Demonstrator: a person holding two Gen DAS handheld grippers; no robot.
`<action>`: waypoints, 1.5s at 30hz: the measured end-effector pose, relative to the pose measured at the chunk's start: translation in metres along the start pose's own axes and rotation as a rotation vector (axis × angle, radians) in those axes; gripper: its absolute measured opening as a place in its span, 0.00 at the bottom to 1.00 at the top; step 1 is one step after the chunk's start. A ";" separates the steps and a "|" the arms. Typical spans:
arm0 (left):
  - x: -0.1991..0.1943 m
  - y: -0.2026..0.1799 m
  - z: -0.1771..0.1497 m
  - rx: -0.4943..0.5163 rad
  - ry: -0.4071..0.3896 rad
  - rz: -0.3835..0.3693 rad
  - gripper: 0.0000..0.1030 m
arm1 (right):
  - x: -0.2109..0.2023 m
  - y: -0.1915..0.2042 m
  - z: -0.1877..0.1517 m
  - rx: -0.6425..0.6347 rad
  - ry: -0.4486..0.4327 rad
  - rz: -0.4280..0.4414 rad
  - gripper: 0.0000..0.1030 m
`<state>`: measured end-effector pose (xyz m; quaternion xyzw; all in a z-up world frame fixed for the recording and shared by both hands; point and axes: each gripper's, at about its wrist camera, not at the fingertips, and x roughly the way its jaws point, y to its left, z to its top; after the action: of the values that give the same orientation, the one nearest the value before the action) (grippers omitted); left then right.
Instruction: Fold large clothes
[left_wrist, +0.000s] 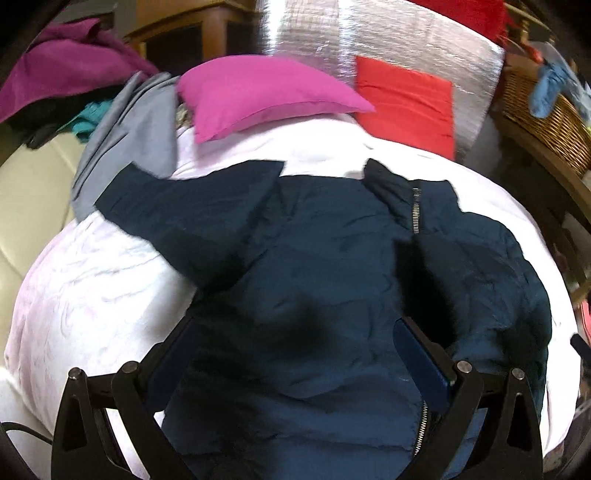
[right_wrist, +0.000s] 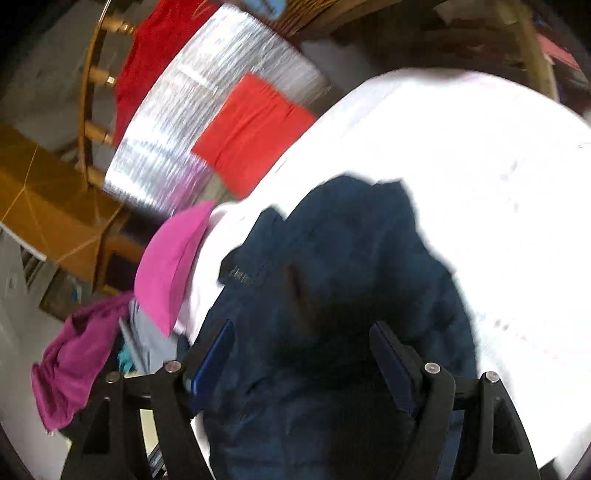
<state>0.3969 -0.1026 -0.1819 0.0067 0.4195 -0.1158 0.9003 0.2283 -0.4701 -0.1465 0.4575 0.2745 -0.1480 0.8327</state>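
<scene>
navy jacket (left_wrist: 314, 251): spread on white sheet (left_wrist: 92, 280), zipper visible
left gripper (left_wrist: 295, 354): jaws held apart above jacket
right gripper (right_wrist: 303, 354): jaws released, nothing grasped

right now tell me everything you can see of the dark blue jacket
The dark blue jacket is a thin, crinkled garment that looks like nylon, with a metal zipper down its front. It lies spread and rumpled on the white bedding, one sleeve stretched out toward a grey garment. Both grippers hover over it with open fingers, gripping nothing.
</scene>
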 end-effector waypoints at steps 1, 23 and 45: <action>-0.001 -0.005 -0.001 0.023 -0.015 -0.005 1.00 | 0.003 -0.009 0.006 0.005 -0.010 -0.007 0.77; 0.043 -0.148 -0.023 0.242 0.016 -0.060 0.48 | 0.073 -0.051 0.049 -0.122 0.113 -0.112 0.33; 0.034 -0.038 -0.025 -0.034 0.219 -0.217 0.63 | 0.034 -0.048 0.057 -0.141 -0.037 -0.146 0.41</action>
<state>0.3913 -0.1440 -0.2206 -0.0413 0.5153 -0.2040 0.8314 0.2506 -0.5435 -0.1748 0.3737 0.3015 -0.1971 0.8548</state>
